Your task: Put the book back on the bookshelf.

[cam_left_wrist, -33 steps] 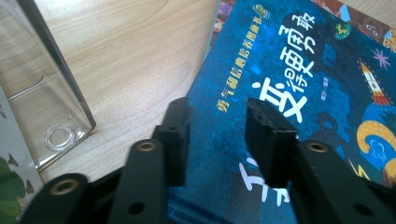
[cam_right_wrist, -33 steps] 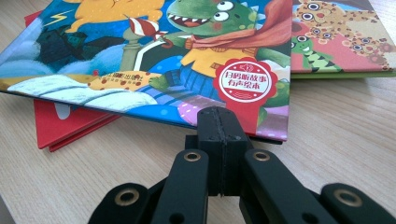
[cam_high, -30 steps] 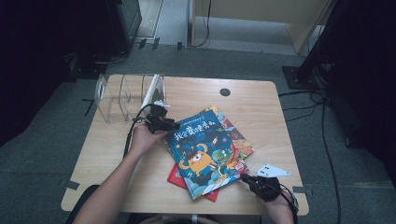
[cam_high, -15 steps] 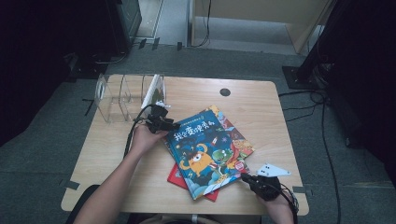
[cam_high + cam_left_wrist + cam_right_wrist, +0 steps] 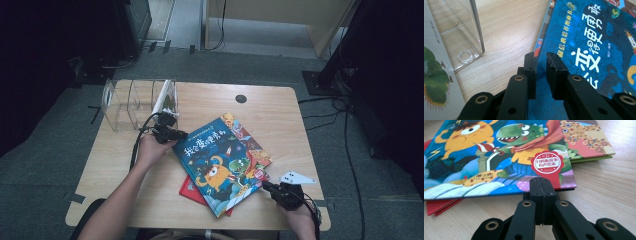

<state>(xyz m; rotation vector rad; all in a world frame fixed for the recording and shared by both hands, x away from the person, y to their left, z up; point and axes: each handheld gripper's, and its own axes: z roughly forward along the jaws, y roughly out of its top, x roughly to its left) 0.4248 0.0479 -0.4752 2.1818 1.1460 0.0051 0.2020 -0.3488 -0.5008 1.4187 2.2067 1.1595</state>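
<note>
Blue book (image 5: 221, 165) lies tilted on top of stack at table (image 5: 280, 107) centre-front, red book (image 5: 190, 188) under it, patterned book (image 5: 253, 146) poking out at far right. Your L gripper (image 5: 541, 58) sits at blue book's upper-left corner: jaws straddle cover edge, just been closing, narrow gap left, pads not visibly pressing. Your R gripper (image 5: 541, 185) at book's near-right corner, jaws pressed together, nothing between, tips just beside cover edge. Clear plastic organizer (image 5: 135, 102) stands at table's far-left, near L gripper, w/ white book (image 5: 162, 97) upright in it.
</note>
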